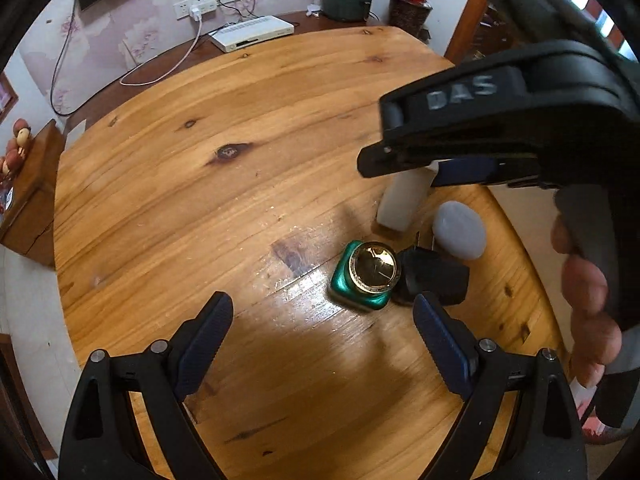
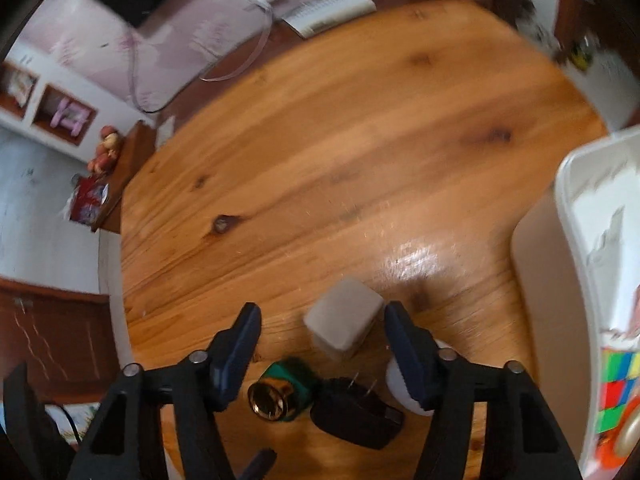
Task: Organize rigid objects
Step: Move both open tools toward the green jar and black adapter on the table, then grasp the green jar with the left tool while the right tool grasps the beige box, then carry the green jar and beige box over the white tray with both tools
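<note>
With both the left gripper [image 1: 322,316] and right gripper [image 2: 322,330] spread and empty above the round wooden table [image 1: 240,140], a descending finger could topple the upright white rectangular block [image 2: 343,330] against the green gold-capped bottle [image 2: 280,394] and black plug adapter [image 2: 354,414] just beside it.

Both wrist cams look down steeply over the round wooden table [image 1: 240,120], toward the back wall. Right one's closer and blurry; both catch the green gold-capped bottle [image 1: 362,280] and black plug adapter [image 2: 352,416].
</note>
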### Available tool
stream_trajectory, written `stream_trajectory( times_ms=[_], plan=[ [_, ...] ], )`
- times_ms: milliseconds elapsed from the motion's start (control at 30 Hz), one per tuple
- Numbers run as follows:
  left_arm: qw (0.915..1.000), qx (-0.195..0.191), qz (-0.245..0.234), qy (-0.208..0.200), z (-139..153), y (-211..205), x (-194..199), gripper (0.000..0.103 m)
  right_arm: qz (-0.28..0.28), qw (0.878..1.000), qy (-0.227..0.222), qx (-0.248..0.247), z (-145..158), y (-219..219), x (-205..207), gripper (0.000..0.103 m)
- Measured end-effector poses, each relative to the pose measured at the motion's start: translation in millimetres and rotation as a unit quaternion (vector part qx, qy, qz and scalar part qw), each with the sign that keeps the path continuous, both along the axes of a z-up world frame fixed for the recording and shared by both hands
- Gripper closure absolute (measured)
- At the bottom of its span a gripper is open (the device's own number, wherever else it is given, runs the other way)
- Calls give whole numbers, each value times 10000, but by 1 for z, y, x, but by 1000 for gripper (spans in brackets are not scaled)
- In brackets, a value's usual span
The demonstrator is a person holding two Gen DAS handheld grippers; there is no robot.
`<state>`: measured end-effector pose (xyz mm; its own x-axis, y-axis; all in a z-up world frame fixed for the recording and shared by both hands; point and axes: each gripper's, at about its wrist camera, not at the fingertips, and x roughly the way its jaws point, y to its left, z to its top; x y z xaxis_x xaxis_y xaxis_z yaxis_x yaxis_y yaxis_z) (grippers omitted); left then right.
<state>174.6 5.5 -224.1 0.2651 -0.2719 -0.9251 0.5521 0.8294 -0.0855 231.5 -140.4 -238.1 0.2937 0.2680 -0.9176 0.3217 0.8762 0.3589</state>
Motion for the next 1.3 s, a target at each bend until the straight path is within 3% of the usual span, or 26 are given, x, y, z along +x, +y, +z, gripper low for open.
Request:
stream_trajectory(
  times_ms=[233, 533, 633, 667, 1000, 1300],
  plan=[
    [9995, 204, -193, 113, -17, -8, 5, 10, -230, 9994, 212, 131, -17, -9, 0, 77],
    [9989, 197, -338, 264, -32, -19, 16, 22, -257, 9990, 168, 319, -20, -16, -5, 77],
    [9987, 52, -417, 302, -32, -22, 17, 45, -259, 9988, 167, 383, -20, -17, -5, 77],
    [9985, 13, -442, 311, -30, -22, 17, 58, -276, 9986, 170, 413, -20, -20, -6, 78],
    [9994, -14, 2, 351, -16, -6, 16, 59, -143, 9988, -60, 455, -2, -20, -13, 78],
    [9994, -77, 338, 67, 42, 14, -6, 59, 107, 9970, -488, 586, 47, -20, -42, 78]
  ],
)
